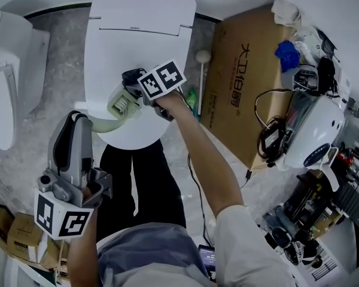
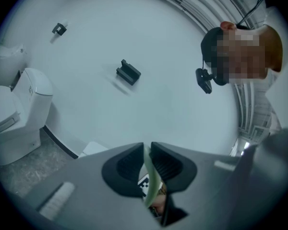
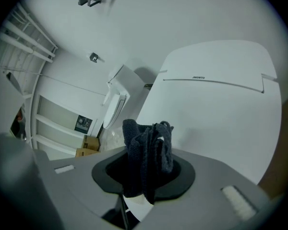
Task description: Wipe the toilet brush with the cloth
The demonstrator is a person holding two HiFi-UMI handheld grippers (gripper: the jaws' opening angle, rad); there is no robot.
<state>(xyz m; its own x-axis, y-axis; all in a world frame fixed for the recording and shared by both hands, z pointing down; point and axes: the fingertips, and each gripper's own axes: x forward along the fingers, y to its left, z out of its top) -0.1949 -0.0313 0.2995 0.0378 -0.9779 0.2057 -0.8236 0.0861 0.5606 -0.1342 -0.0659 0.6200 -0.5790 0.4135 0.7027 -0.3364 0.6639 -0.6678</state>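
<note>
Above the toilet lid, left gripper clenched on the toilet brush, right gripper fingers grasping the cloth: steady your brush, stroke cloth along it.

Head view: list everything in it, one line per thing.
Toilet: one, white, lid shut, top centre.
Second toilet: one, white, far left.
Brush: one, pale green, over the toilet's front.
Cloth: one, dark, by the brush head.
Box: one, brown, right of the toilet.
Small boxes: at least two, brown, bottom left.
Cables: black, at the box's right edge.
Left gripper: grey, fingers shut on the brush handle.
Right gripper: fingers shut on the cloth.
</note>
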